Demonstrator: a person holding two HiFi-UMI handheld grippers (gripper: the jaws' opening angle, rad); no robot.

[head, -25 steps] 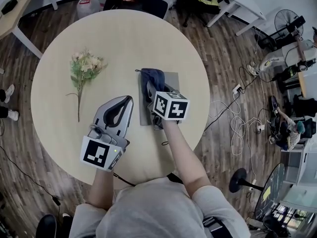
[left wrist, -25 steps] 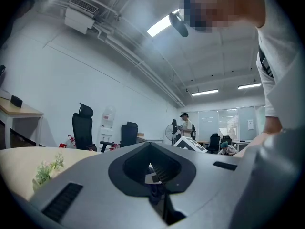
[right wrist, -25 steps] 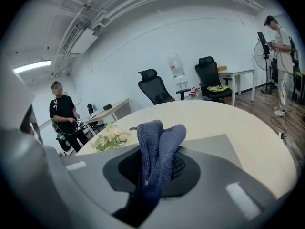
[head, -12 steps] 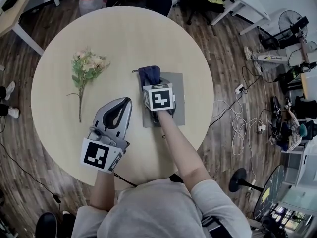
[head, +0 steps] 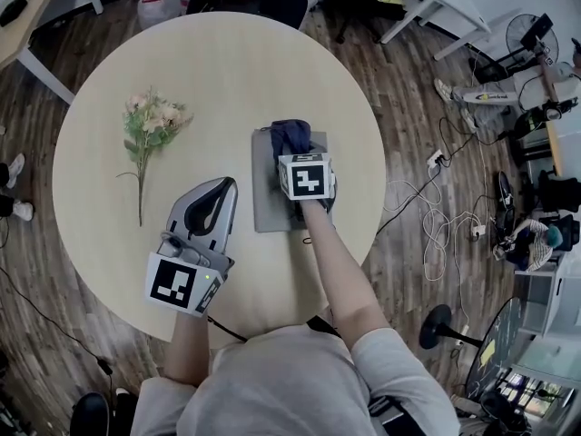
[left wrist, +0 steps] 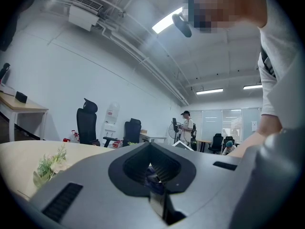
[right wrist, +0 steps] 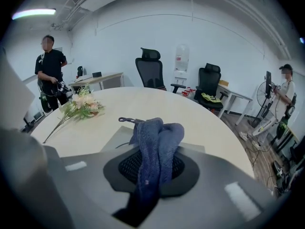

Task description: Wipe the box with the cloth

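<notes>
The round table carries everything, and the flat grey box lies on it a little toward the person's right side. Measured against the box, the scene has hardly changed since half a second ago, apart from the right gripper and what it holds.

The left gripper lies on the tabletop just left of the box, as it did in both earlier views. It is apart from the box and points the same way as the box's long side. Its jaws are together with nothing between them. Its own view looks through the gap behind the closed tips at a bit of blue beyond.

The right gripper rests over the far half of the box, jaws clamped on the cloth. Half a second ago it was over the box's far left corner. It now sits nearer the middle of the far edge, so it has slid to the right across the top.

The bunch of flowers lies well to the left of the box, beyond the left gripper, where it was before.

The blue cloth is bunched up from the jaws in two folds. It rests on the box's far edge and hangs slightly over it. It has moved rightward with the gripper, and the far left corner of the box is now bare.
</notes>
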